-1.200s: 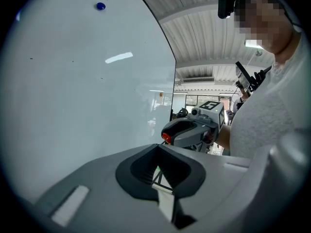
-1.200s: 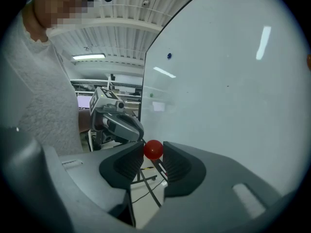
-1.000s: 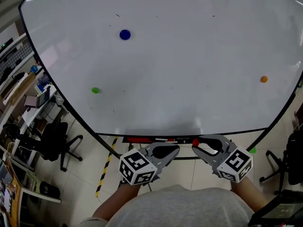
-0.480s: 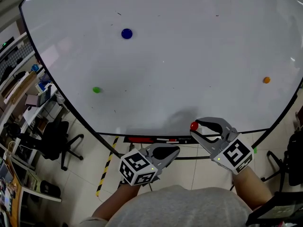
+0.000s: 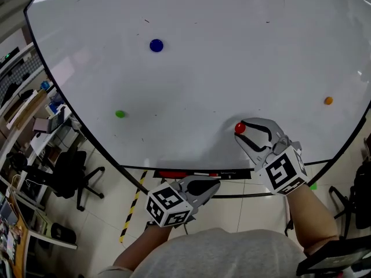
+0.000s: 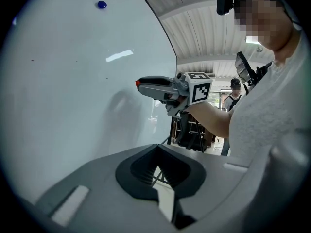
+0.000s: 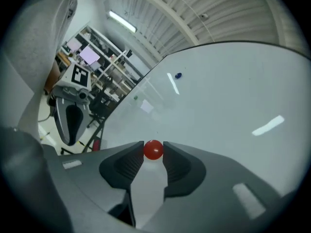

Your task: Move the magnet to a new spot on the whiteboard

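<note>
Setting: A big whiteboard [image 5: 232, 51] fills the view, with shelves and an office chair [image 5: 64, 175] off past its left edge.
Magnet: The red magnet [image 5: 239, 128] sits in front of the board's lower right part, near the bottom edge. It looks just clear of the surface, though I can't tell for sure.
Right gripper: The right gripper [image 5: 240, 130] has it! The jaws are clamped on the little ball from both sides, held apart only by its width.
Left gripper: The left gripper [image 5: 213, 183] hangs low, below the board's bottom edge, jaws closed together with nothing in them.
Other magnets: Blue [image 5: 156, 45] is at upper left, green [image 5: 120, 114] at left and orange [image 5: 328, 101] at far right, all well apart from the red one.
Progress: The pick-up looks done and the magnet is in carry. What's left is to choose a bare patch, press it on and let go.
</note>
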A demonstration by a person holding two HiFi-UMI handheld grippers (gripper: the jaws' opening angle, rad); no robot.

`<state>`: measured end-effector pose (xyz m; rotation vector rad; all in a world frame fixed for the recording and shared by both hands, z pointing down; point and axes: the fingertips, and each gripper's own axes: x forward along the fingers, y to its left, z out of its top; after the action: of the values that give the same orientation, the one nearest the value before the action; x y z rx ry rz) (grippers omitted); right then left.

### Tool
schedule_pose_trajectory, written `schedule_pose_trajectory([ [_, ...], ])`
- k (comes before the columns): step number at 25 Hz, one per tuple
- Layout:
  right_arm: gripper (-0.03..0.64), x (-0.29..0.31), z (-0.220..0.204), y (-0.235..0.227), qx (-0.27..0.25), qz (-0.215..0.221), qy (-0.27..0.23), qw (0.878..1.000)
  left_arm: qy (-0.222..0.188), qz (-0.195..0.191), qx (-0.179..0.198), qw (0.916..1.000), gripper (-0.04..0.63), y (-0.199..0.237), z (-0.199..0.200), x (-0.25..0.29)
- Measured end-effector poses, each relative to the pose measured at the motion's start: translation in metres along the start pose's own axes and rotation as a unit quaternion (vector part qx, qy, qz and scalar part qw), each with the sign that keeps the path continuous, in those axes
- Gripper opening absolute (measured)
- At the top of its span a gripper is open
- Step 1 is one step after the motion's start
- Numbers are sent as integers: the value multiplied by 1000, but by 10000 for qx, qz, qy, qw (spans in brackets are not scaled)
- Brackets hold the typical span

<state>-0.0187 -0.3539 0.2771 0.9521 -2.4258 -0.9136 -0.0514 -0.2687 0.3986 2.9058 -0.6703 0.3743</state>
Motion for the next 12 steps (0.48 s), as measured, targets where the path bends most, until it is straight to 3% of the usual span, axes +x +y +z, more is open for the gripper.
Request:
schedule_pose_trajectory([
  [5,127,13,-2,-15,-1106,-444,314,9924,35,-90,73,9999,-18,-4,2,4],
  [12,126,29,-6,-31,-1625,-803,422,9825,-1,-59,41,10000,-17,1,4,3],
])
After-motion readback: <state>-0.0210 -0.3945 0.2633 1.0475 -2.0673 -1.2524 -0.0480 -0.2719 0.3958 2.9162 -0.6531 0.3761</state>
